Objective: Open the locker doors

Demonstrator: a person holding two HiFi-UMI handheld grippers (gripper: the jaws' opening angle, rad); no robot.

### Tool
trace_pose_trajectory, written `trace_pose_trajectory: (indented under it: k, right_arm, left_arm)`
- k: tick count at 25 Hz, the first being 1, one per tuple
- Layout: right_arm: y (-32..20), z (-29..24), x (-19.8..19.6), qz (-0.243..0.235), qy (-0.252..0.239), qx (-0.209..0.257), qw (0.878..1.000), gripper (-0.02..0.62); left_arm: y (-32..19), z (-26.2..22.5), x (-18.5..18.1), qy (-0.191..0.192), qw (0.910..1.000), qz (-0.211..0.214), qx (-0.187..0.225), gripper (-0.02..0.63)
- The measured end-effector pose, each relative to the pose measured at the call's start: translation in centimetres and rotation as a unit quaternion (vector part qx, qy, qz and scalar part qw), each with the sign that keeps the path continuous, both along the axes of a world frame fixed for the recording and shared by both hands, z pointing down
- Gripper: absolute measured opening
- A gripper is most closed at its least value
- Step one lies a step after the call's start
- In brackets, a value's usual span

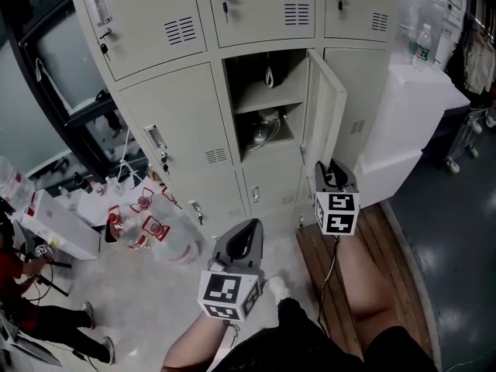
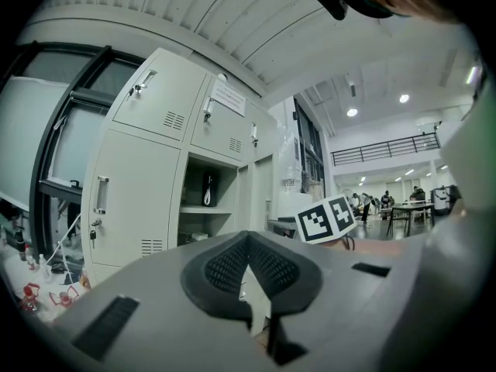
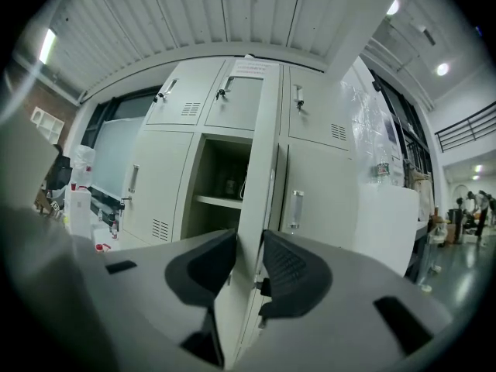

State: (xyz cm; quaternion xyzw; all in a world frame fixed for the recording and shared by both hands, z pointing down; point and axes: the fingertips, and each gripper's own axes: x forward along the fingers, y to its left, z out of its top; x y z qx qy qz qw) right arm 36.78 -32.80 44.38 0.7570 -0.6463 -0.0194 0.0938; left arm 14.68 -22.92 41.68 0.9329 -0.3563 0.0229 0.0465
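Currently: 1 open locker door [image 3: 260, 153], middle column, free edge upright, directly ahead of the right hand-held gripper [image 3: 249, 240], whose jaws pinch it. Left hand-held gripper [image 2: 246, 246] pressed together, empty, farther off. Neighbouring doors [image 1: 182, 142] closed.

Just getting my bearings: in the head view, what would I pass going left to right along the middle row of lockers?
Closed left door with a handle → open compartment → swung-open door → closed right door → white cabinet.
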Motion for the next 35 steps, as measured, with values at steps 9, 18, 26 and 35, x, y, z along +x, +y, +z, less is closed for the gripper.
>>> trace_pose_trajectory:
  k: [9, 18, 26, 35]
  right_arm:
    - [1.7, 0.8, 1.2, 0.01, -0.024, -0.037, 0.999, 0.091]
    - [4.7, 1.0, 2.0, -0.004, -0.031, -0.037, 0.999, 0.012]
    - [10.1, -1.9, 1.8, -0.101, -0.064, -0.001, 0.993, 0.002]
    - [16.7, -4.6, 2.5, -0.205, -0.075, 0.012, 0.976, 0.002]
  left_arm:
    - [3.0, -0.2, -1.6, 0.008, 1.0, 0.003, 0.001, 0.0]
    - [6.2, -1.2, -0.7, 0.0, 0.9998, -0.014, 0.013, 0.0]
    - [8.8, -1.9, 2.1, 0.025, 0.9973, -0.069, 0.001, 0.002]
    - [12.6, -1.5, 5.6, 0.022, 0.991, -0.132, -0.006, 0.0]
